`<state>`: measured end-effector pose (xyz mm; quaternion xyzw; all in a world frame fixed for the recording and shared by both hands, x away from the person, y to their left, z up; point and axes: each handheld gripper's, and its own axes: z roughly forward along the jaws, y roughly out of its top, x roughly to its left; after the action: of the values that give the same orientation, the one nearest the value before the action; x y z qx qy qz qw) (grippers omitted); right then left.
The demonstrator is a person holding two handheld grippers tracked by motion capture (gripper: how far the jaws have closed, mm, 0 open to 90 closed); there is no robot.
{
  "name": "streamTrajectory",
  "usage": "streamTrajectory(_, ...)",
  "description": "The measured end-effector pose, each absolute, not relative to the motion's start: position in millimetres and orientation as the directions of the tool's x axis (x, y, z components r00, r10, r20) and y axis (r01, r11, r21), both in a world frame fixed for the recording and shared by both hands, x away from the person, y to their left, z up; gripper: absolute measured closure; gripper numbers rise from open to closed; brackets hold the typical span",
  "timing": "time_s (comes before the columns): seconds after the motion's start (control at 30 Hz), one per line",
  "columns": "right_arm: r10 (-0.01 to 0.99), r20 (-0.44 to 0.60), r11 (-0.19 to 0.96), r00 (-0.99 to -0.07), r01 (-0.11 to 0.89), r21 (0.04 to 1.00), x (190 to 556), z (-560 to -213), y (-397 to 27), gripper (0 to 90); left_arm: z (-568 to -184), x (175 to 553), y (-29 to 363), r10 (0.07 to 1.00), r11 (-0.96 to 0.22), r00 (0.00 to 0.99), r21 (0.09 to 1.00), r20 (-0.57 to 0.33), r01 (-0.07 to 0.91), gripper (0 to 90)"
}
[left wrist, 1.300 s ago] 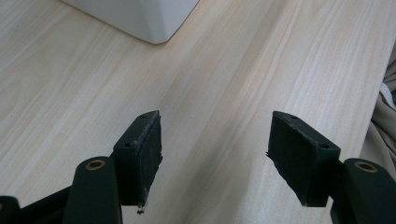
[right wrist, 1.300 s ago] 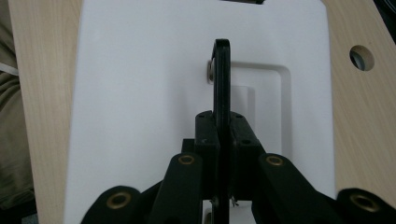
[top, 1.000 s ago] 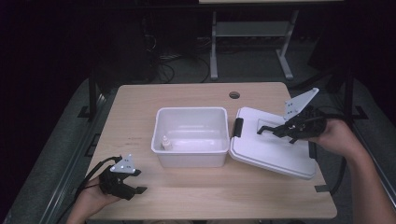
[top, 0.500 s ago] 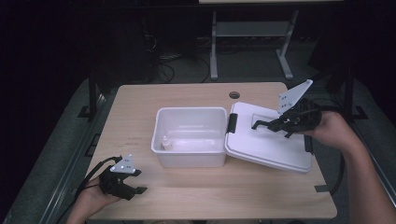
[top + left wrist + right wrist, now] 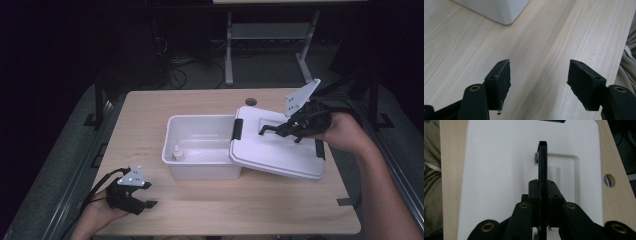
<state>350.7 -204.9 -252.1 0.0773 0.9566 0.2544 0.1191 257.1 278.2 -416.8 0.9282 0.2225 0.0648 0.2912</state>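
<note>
- Lid (image 5: 280, 152) is gripped by its black handle (image 5: 542, 157); right gripper (image 5: 267, 130) pads are clamped on that handle.
- Lid is held tilted, its left edge resting on the right rim of the white bin (image 5: 200, 150), its right side over the table (image 5: 200, 215).
- Small white bottle (image 5: 177, 153) is seen standing inside the bin, at its left wall.
- Left gripper (image 5: 539, 82) is held open with nothing between the pads, low over bare tabletop at the near-left corner, well apart from the bin.
</note>
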Motion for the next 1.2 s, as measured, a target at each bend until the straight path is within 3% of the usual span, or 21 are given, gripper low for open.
streamTrajectory(1.2,0.129,-0.187,0.861,-0.974,0.017,0.509,367.4,-246.1,-152.1,83.9,-416.4,257.2,280.9,0.449,-0.726,0.894,0.576,-0.016,0.375,33.8)
